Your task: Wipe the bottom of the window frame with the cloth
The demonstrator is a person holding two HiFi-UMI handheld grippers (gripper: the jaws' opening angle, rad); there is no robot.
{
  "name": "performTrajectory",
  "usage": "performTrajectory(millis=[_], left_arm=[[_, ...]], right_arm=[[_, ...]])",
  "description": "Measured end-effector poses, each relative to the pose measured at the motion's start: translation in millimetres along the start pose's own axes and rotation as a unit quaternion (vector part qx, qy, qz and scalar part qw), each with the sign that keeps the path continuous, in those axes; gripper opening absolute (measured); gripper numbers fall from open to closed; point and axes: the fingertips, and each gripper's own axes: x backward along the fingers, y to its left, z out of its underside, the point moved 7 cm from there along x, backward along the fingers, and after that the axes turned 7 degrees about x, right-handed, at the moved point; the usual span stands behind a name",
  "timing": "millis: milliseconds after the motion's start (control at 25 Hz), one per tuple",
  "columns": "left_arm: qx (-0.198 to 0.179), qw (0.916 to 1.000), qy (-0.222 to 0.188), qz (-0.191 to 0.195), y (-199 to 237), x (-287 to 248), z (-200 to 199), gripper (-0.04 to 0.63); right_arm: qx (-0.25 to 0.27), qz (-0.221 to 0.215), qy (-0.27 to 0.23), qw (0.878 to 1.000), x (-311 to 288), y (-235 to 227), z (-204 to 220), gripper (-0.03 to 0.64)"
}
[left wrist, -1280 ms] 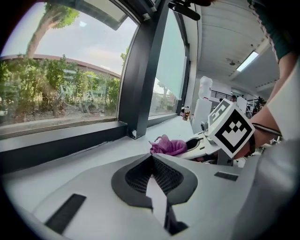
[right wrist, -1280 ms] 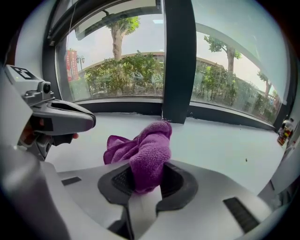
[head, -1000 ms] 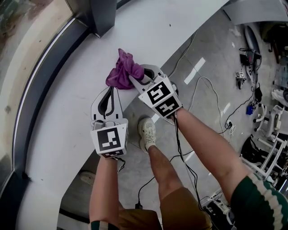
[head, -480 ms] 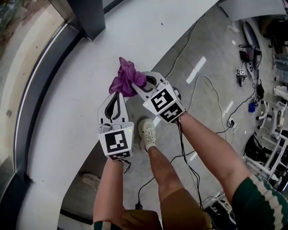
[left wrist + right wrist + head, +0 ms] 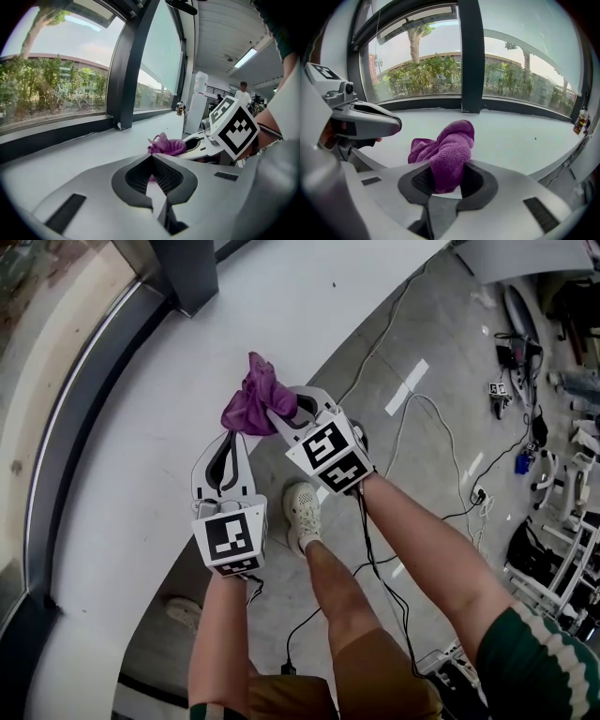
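As seen from the head view: cloth [image 5: 253,395] near the sill's [image 5: 281,296] room-side edge, apart from the dark window frame [image 5: 80,404], pinched by right gripper [image 5: 278,411].
Left gripper view: left gripper [image 5: 151,161] clenched empty, cloth just beyond.
Right gripper view: jaws clamped on cloth.

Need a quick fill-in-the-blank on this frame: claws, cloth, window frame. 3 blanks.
1. The right claw is shut on a ___ cloth.
2. The left claw is shut and holds ___.
3. In the head view, the cloth hangs over the white sill and does ___ touch the dark window frame.

Missing words: purple; nothing; not.
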Motion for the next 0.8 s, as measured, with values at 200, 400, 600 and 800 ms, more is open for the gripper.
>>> performTrajectory(millis=[200, 400, 600, 800], left_arm=[[0.001, 0.9999, -0.001, -0.011, 14.3, 19.7, 1.2, 0.009], [-0.004, 0.9998, 0.000, -0.021, 28.4, 45.3, 6.0, 0.009], [-0.003, 0.9994, 0.005, -0.035, 46.0, 71.3, 13.6, 0.009], [0.007, 0.9988, 0.002, -0.048, 63.7, 91.5, 14.3, 0.009]], right_arm=[[0.006, -0.005, 0.000, 1.000, -2.0, 20.8, -3.6, 0.107], [0.007, -0.007, 0.002, 1.000, -3.9, 41.2, -8.0, 0.107], [0.003, -0.011, 0.001, 1.000, -6.0, 64.5, -11.0, 0.107], [0.005, -0.021, 0.004, 1.000, -10.2, 90.5, -15.9, 0.107]])
